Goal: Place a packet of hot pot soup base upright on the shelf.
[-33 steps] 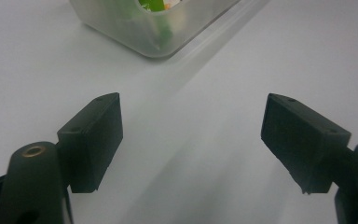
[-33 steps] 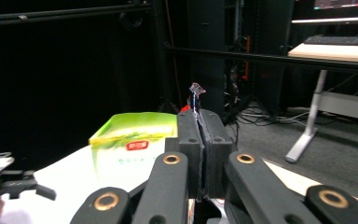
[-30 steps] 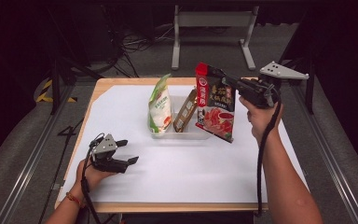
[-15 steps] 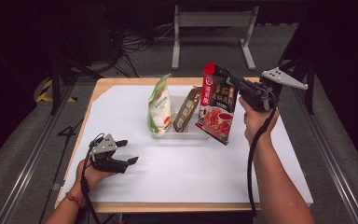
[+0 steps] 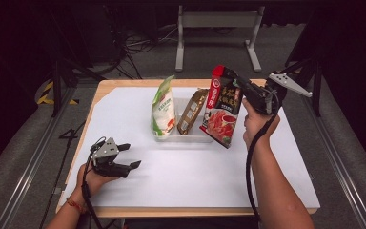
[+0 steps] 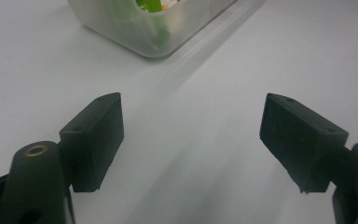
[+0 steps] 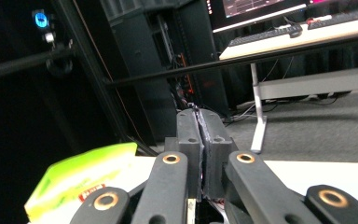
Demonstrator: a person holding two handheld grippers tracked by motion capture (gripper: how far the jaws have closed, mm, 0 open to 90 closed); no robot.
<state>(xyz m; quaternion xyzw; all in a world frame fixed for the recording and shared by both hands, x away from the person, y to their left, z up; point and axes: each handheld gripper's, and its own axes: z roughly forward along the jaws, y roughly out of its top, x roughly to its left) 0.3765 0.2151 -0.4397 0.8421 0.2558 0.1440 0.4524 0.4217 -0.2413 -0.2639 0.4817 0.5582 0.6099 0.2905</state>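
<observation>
High view: clear bin holds green bag, seemingly brown packet; right gripper jaws pinch red pouch.

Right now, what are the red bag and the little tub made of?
The red bag looks like thin printed plastic film, glossy: it hangs flat and bends where the right gripper pinches its top. The tub looks like frosted, see-through plastic, matte: a green packet shows blurrily through its wall. Both are guesses from looks alone.

A lab is indicated by black curtains, floor cables, a monitor and keyboard on a desk.
</observation>
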